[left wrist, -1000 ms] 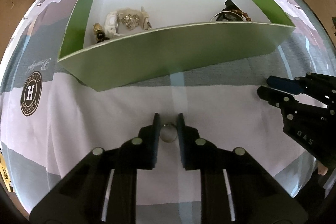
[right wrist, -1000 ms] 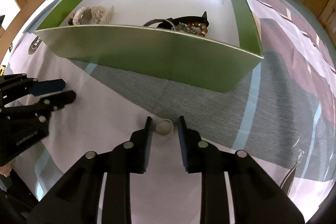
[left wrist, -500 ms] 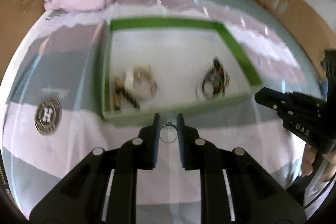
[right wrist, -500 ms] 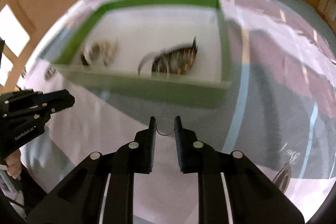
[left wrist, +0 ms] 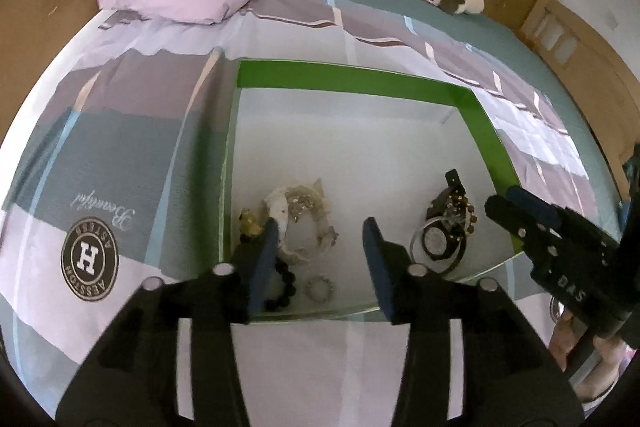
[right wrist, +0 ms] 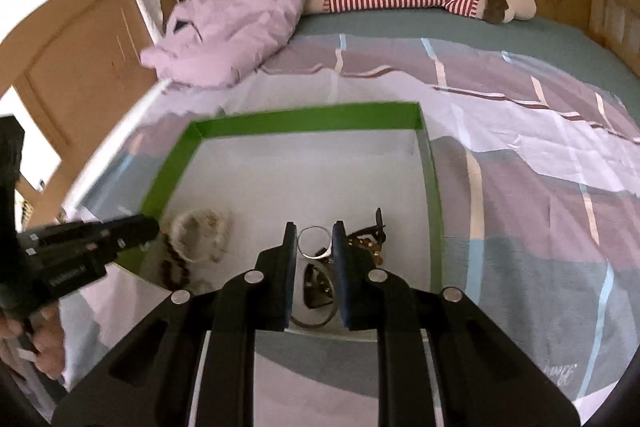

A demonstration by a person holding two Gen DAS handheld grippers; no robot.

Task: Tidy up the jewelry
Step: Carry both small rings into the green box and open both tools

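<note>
- Right gripper [right wrist: 314,227]: the jaws have just been opening slightly. The plain ring [right wrist: 316,242] sits between them at the tips and appears to touch both pads, so treat it as pinched. Its hole faces the camera, and it spans the gap from pad to pad.
- Directly beneath that ring, just past the near wall of the green box [right wrist: 304,121], lies the dark watch pile [right wrist: 316,285]. The ring is already over the box floor, on its right-hand side. Judged from this, the drop needs only a straight release with no further reach forward.
- Left gripper [left wrist: 320,227]: the jaws have just been opening and now stand well spread. Nothing is between the pads.
- Seen through that gap, the textured ring [left wrist: 320,289] rests flat on the box floor. It lies close to the near wall and just beside the black bead bracelet [left wrist: 285,290].
- Farther in, the white bracelet [left wrist: 300,213] lies on the left-hand side of the floor, well apart from the watch pile.
- Your right hand is the only one carrying a piece. Keep your left hand clear of its drop line.
- Beyond the box, the bed cover [left wrist: 132,131] shows no other jewelry.
</note>
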